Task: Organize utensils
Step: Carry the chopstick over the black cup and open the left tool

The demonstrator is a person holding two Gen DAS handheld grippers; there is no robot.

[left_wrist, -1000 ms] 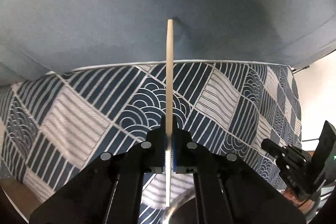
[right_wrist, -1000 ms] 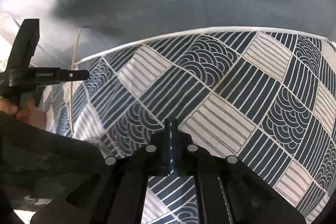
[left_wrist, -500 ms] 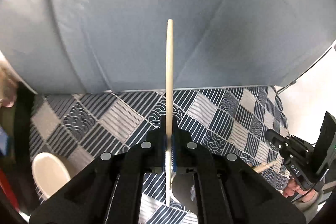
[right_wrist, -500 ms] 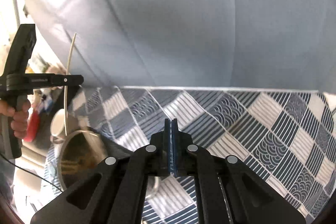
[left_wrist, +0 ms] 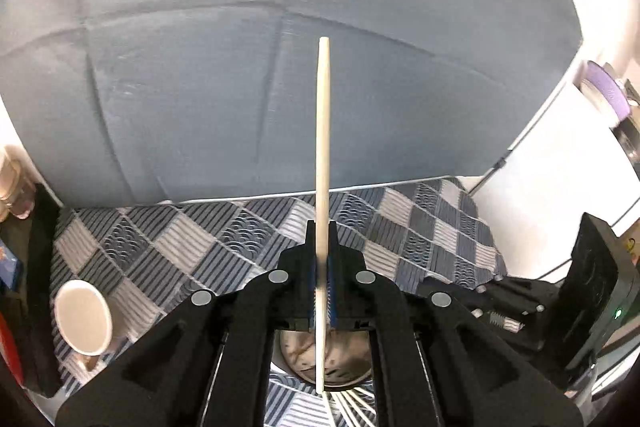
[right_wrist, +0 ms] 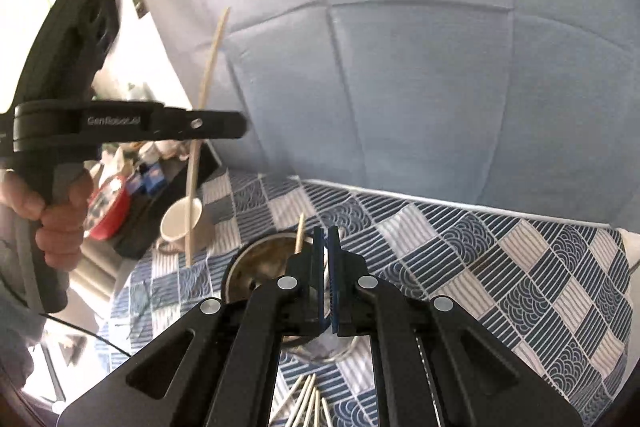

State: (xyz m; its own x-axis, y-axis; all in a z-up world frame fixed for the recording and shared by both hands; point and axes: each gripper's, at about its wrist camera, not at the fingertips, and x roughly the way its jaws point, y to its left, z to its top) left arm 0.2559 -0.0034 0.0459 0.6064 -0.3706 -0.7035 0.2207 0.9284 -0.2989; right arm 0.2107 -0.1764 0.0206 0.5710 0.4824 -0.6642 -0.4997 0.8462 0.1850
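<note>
Your left gripper [left_wrist: 322, 259] has its fingers clamped on a single pale wooden chopstick [left_wrist: 323, 147]. The stick runs straight along the line of the fingers, its thin tip reaching out past them against the blue-grey cushion [left_wrist: 200, 67], its other end hanging back below the fingers over the metal pot [left_wrist: 348, 367]. From the right wrist view you see the same gripper [right_wrist: 236, 125] side-on in your left hand [right_wrist: 48, 215], with the chopstick [right_wrist: 204, 107] crossing it steeply, upper end high against the cushion [right_wrist: 440, 67], lower end down in front of the white cup [right_wrist: 180, 223].

Your right gripper [right_wrist: 327, 239] has its fingers pressed together with nothing between them. It hangs above the pot [right_wrist: 256, 267], which stands on the blue and white patterned cloth [right_wrist: 520, 287]. One chopstick [right_wrist: 299, 233] leans out of the pot just left of the closed fingertips. More chopsticks [right_wrist: 304, 403] lie in a loose bunch on the cloth at the bottom edge, near the pot.

In the left wrist view the white cup [left_wrist: 84, 323] stands on the cloth [left_wrist: 200, 247] at the left, well apart from the pot, and the body of the right gripper [left_wrist: 520, 299] shows at the right edge. A few chopstick ends [left_wrist: 352, 407] show on the cloth below the pot.
</note>
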